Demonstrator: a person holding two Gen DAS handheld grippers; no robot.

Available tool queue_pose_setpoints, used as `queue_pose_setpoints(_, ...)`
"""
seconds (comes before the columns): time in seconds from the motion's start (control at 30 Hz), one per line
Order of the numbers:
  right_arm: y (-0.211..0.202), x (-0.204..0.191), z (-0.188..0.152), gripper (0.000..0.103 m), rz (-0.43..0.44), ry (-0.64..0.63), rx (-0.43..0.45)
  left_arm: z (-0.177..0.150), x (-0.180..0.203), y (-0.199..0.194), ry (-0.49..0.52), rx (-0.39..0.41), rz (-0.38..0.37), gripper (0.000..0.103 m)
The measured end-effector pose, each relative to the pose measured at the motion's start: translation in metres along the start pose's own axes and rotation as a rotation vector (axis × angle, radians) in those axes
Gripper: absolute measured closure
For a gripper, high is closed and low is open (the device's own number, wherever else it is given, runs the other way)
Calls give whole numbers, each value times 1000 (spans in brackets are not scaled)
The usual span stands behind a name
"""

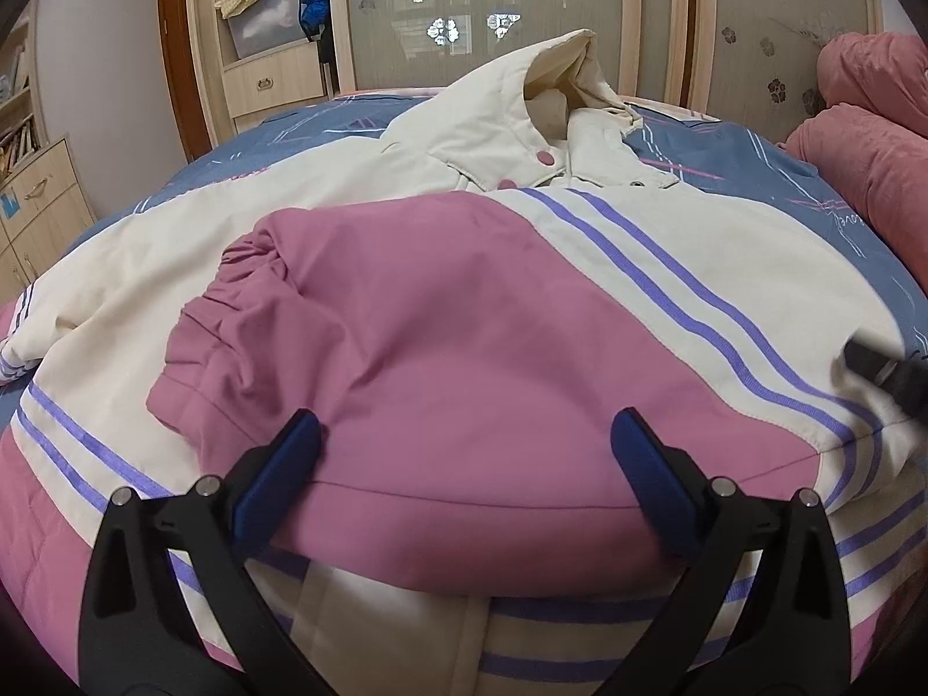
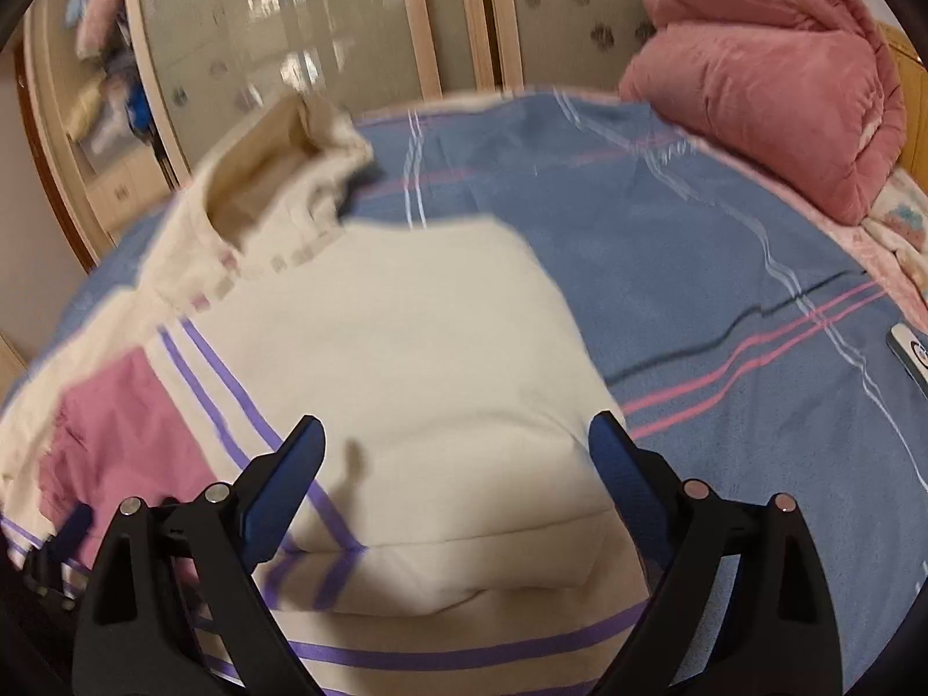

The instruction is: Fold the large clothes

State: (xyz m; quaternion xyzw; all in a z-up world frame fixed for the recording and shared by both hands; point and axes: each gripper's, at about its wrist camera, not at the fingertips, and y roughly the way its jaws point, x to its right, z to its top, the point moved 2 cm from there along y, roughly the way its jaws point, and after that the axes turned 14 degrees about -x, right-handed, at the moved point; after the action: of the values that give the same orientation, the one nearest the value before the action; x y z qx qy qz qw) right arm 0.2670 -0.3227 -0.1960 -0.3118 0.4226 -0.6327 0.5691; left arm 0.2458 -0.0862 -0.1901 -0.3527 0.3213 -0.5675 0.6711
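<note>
Your left gripper (image 1: 464,441) has its fingers (image 1: 278,475) spread wide, gripping nothing. Your right gripper (image 2: 458,446) likewise has its fingers (image 2: 284,481) spread wide, empty.

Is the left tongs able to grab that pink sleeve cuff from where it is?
Probably yes. The left tongs are open over the pink sleeve, and the gathered cuff lies uncovered just ahead to the left, with nothing lying between.

L wrist cam: low, close over jacket (image 1: 464,301), faces wardrobe (image 1: 522,17) | R wrist cam: close too, more to right, sees pink quilt (image 2: 771,87) | shared: jacket, bed sheet (image 2: 725,267), wardrobe
</note>
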Motion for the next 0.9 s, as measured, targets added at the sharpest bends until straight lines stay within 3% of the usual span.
queue_pose_setpoints(0.2,9,-11,-2,8,-85,-54,-24,9,-7,-27,-45,68,-23,2)
queue_pose_setpoints(0.3,9,-11,-2,6,-79,-52,-28,14,-4,-18,-39,26,-55,2)
queue_pose_setpoints(0.37,10,-10,-2,5,-77,-54,-27,8,4,13,-15,-79,-9,2)
queue_pose_setpoints(0.47,11,-11,-1,2,-76,-62,-30,6,11,11,10,-43,29,2)
queue_pose_setpoints(0.57,11,-12,-1,2,-77,-62,-29,6,9,12,0,-47,4,2)
queue_pose_setpoints(0.77,-27,-9,-3,2,-117,-16,151,5,8,10,-3,-39,-4,2)
queue_pose_setpoints(0.8,-24,-9,-2,2,-122,-19,137,5,8,10,-3,-39,-3,2)
queue_pose_setpoints(0.9,10,-5,0,2,-92,-12,-18,6,8,11,-3,-40,-2,2)
